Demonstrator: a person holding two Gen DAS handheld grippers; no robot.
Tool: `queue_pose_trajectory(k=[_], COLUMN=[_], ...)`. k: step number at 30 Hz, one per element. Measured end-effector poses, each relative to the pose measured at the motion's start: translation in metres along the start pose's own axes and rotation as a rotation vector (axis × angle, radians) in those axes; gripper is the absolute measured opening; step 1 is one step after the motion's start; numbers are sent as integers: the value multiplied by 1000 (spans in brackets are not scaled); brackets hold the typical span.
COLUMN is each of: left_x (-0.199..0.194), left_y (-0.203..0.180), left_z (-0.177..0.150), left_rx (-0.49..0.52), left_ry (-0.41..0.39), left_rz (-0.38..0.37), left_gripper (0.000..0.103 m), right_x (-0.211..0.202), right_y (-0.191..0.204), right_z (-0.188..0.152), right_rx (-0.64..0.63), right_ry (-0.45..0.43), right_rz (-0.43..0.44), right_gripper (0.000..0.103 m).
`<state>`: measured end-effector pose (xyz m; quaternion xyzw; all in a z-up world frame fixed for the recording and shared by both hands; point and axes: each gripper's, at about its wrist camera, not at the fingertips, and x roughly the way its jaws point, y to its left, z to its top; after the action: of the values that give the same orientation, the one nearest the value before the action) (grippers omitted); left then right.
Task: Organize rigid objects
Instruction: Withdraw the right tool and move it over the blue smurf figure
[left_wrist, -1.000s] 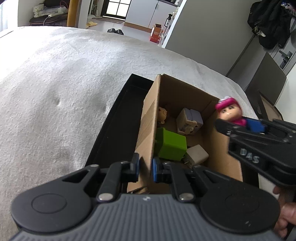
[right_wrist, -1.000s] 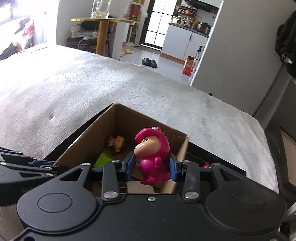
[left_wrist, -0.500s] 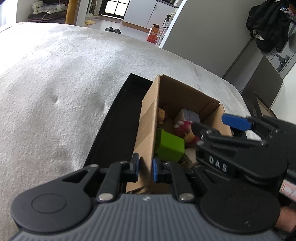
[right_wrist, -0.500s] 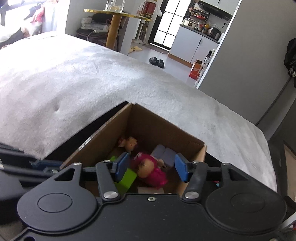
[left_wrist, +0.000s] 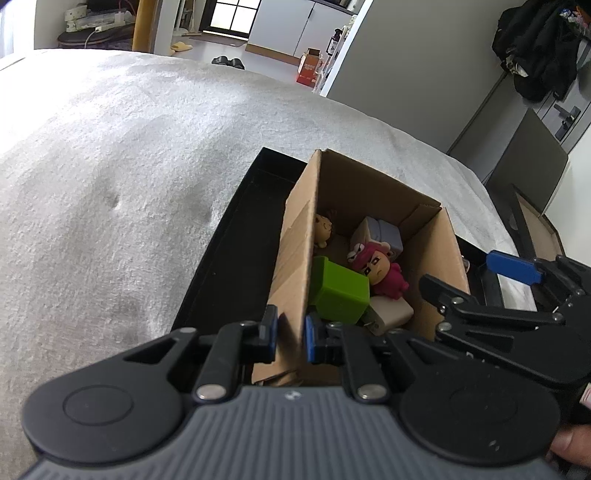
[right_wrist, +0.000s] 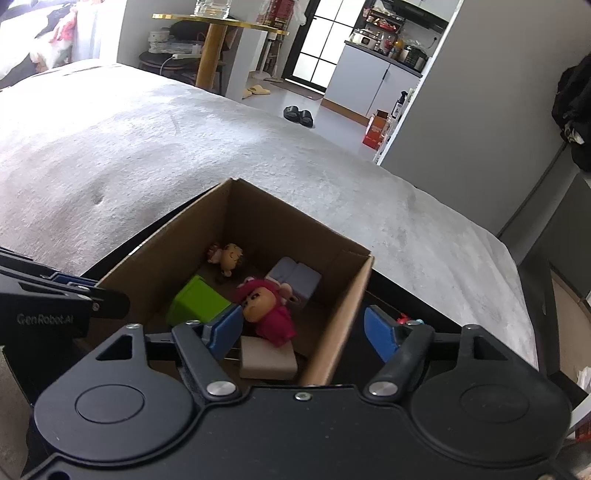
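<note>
A pink figurine (left_wrist: 382, 271) (right_wrist: 269, 314) lies inside the open cardboard box (left_wrist: 295, 258) (right_wrist: 343, 332), on top of a green block (left_wrist: 338, 293) (right_wrist: 199, 304) and a beige block (left_wrist: 391, 314) (right_wrist: 267, 360). A lavender block (left_wrist: 382, 234) (right_wrist: 297, 278) and a small tan figurine (left_wrist: 323, 229) (right_wrist: 227, 256) lie at the box's far end. My left gripper (left_wrist: 290, 334) is shut on the box's near-left wall. My right gripper (right_wrist: 301, 332) is open and empty above the box's near-right edge; it shows at the right of the left wrist view (left_wrist: 480, 284).
The box stands in a black tray (left_wrist: 229, 258) (right_wrist: 410, 299) on a grey plush bed cover (left_wrist: 110, 184) (right_wrist: 147, 147). A small red item (right_wrist: 402, 316) lies in the tray to the right of the box. A dark cabinet (left_wrist: 524, 162) stands past the bed's right side.
My right gripper opened and let go of the pink figurine, which dropped into the box. The right gripper then pulled back toward the near-right edge. My left gripper kept its hold on the box wall.
</note>
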<state>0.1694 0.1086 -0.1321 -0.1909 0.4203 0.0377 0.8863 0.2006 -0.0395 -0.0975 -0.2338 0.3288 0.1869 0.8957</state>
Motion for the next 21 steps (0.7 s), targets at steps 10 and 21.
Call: queue_pose_trajectory(k=[10,21], left_x=[-3,-2], left_y=[-11,-32], left_z=[1,6], left_rx=[47,84], left_ry=[-10,-10], left_rz=[63,206], left_gripper=[14,62], right_x=[1,3], right_y=[-22,-55], right_z=[-4,-9], right_rx=[7,6], right_ry=[-35,-84], right_rz=[-10,-3], right_gripper=[72,76])
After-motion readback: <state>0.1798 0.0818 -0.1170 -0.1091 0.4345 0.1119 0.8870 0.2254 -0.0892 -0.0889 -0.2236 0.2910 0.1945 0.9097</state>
